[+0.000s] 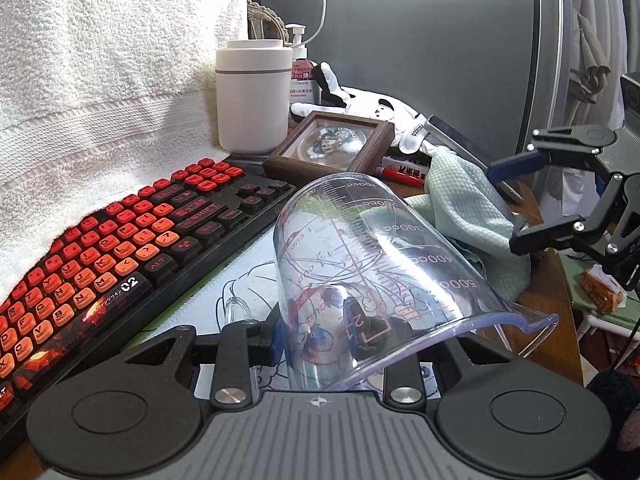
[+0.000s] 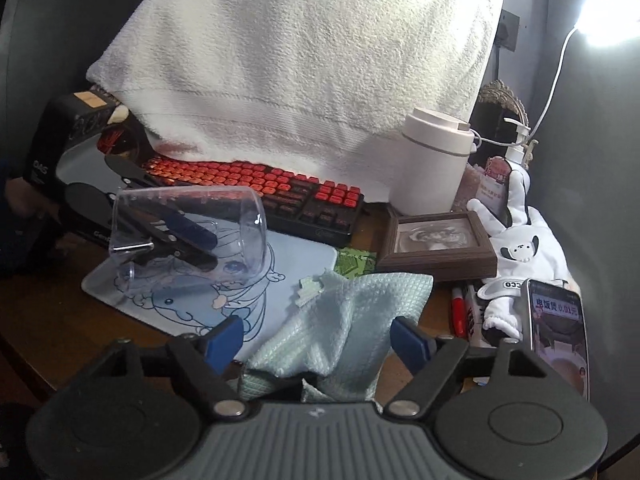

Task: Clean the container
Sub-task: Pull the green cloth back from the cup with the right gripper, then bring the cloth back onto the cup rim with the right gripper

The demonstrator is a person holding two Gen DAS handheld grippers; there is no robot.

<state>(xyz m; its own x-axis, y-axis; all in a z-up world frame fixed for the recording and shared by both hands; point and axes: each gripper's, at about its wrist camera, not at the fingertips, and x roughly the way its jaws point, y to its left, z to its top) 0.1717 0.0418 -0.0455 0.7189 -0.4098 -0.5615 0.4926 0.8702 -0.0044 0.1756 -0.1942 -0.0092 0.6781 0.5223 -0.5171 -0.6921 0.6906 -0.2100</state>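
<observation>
Behind the red-and-black keyboard [image 2: 256, 184], draped over something tall: a big white towel [image 2: 296, 60], its hem hanging down to the rear key rows. In front of the keyboard, flat on the wooden desk [image 2: 52, 332]: a pale blue mouse mat [image 2: 280, 264] printed with a cartoon figure. To the right of the keyboard, standing upright: a white lidded canister [image 1: 253, 96], with a pump bottle [image 1: 303, 68] just behind it. Near the keyboard's right end, leaning up at its far edge: a dark wooden picture frame [image 1: 332, 148], and beyond that a white plush toy [image 2: 520, 248].

Above the mouse mat, forward of the keyboard's front edge: a clear plastic measuring cup [image 1: 360, 264], tipped on its side with printed scale marks showing, mouth toward the left gripper [image 1: 320, 330]. Jaws of that gripper clamped on the cup's wall, one finger inside the cup and one outside.

Right of the keyboard and nearer the camera: a light green waffle-weave cloth [image 2: 340, 320], bunched up on the mat's edge, between the spread blue pads [image 2: 410, 340] of the right gripper [image 2: 316, 340]. Jaws there apart, cloth not pinched.

Further right of the keyboard: a smartphone [image 2: 560, 328] with a lit screen, and a red marker [image 2: 458, 312] lying beside it.
</observation>
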